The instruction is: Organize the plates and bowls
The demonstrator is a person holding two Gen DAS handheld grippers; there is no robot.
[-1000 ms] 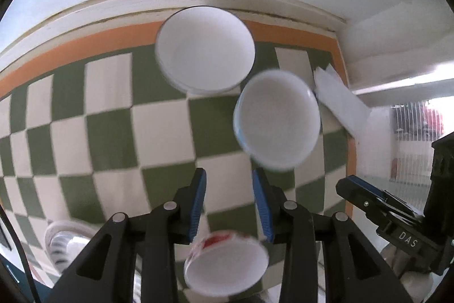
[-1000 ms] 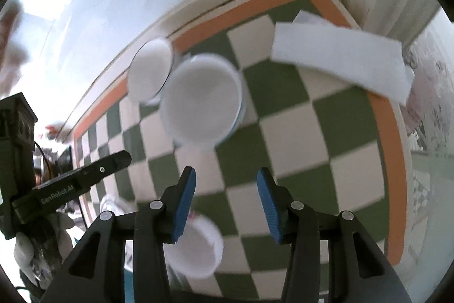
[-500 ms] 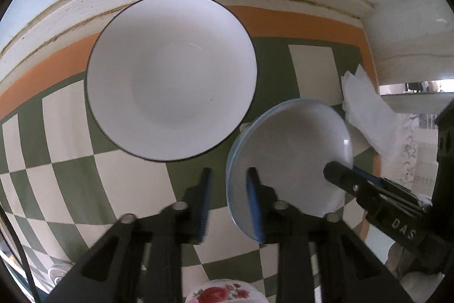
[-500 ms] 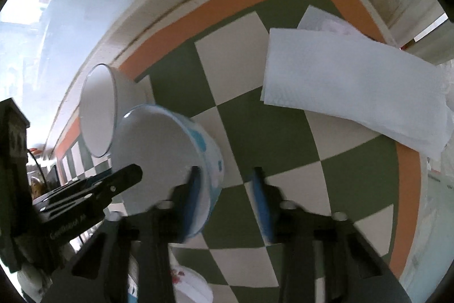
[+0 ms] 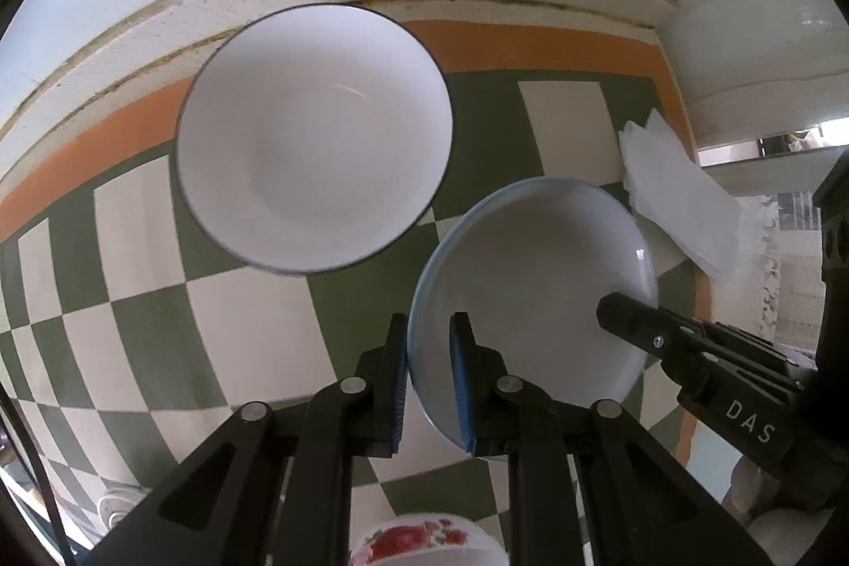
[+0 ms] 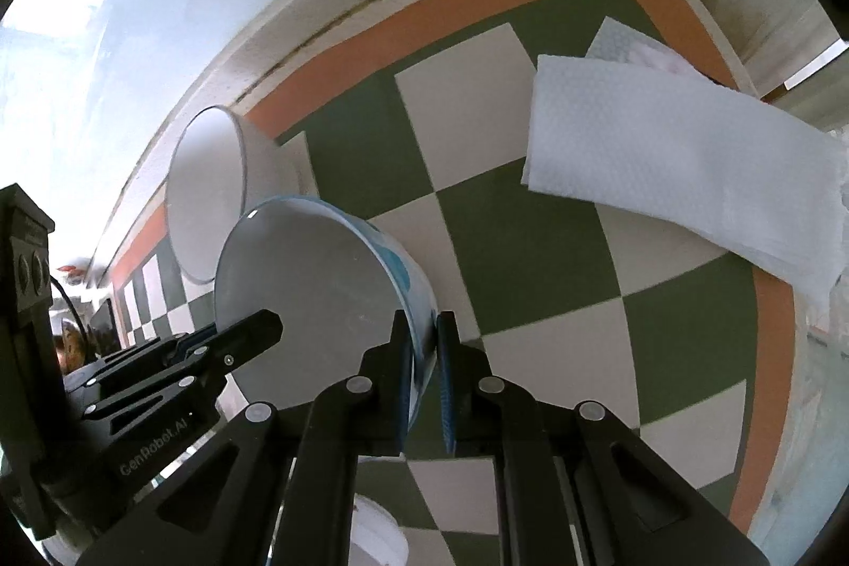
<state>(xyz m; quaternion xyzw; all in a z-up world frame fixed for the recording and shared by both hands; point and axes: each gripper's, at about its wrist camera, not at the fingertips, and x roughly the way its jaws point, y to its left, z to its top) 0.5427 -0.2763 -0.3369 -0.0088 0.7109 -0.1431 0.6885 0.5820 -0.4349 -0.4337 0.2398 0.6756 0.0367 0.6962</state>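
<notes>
So both claws had just finished closing and were clamped on the same blue-rimmed bowl (image 5: pixel 536 295): the left gripper (image 5: pixel 430 369) pinched its near-left rim, the right gripper (image 6: pixel 423 356) the opposite rim. The bowl sat mouth-up on the checkered tablecloth (image 5: pixel 254 332), just beside 1 bigger white bowl (image 5: pixel 313 136).

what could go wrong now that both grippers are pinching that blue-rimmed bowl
1. The left gripper and right gripper each pinch only the thin rim of the blue-rimmed bowl, so it may slip or twist if the hands move unevenly.
2. The white bowl sits right beside it; a sideways lift may knock it.
</notes>
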